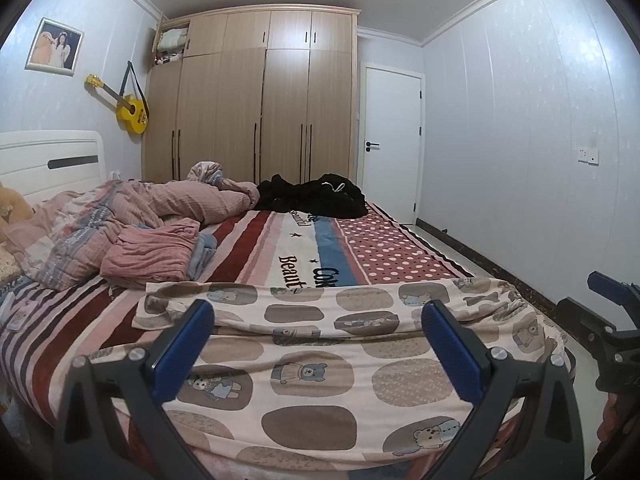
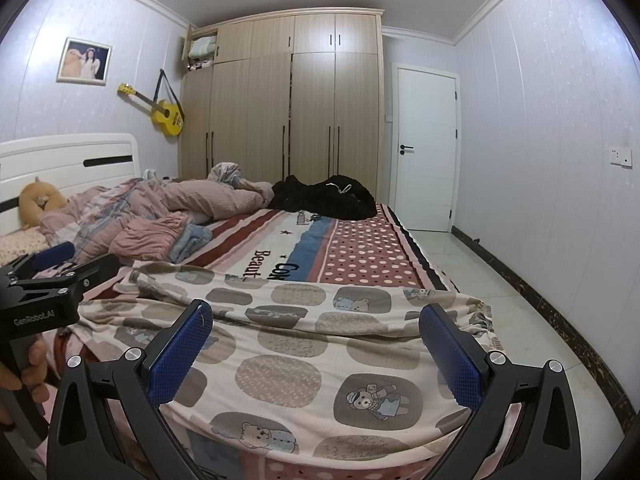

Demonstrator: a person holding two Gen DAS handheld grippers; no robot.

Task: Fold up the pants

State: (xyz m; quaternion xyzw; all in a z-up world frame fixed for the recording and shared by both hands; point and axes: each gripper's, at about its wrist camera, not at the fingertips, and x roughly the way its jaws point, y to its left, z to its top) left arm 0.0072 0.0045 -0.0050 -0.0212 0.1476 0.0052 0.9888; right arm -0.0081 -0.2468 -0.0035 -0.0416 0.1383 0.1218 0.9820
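My left gripper (image 1: pixel 318 344) wide open, holding nothing; right gripper (image 2: pixel 316 346) same. Both hover over pants (image 1: pixel 304 364), spread flat across near end of bed (image 1: pixel 384 248). I judge risk: pinching bedspread with thin fabric, or edge sliding off bed.

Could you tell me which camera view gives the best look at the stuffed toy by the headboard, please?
The right wrist view shows it best: the tan stuffed toy sits whole against the white headboard, its rounded body clear. In the left wrist view only a sliver of it shows at the frame's left edge, cut off by the fisheye border.
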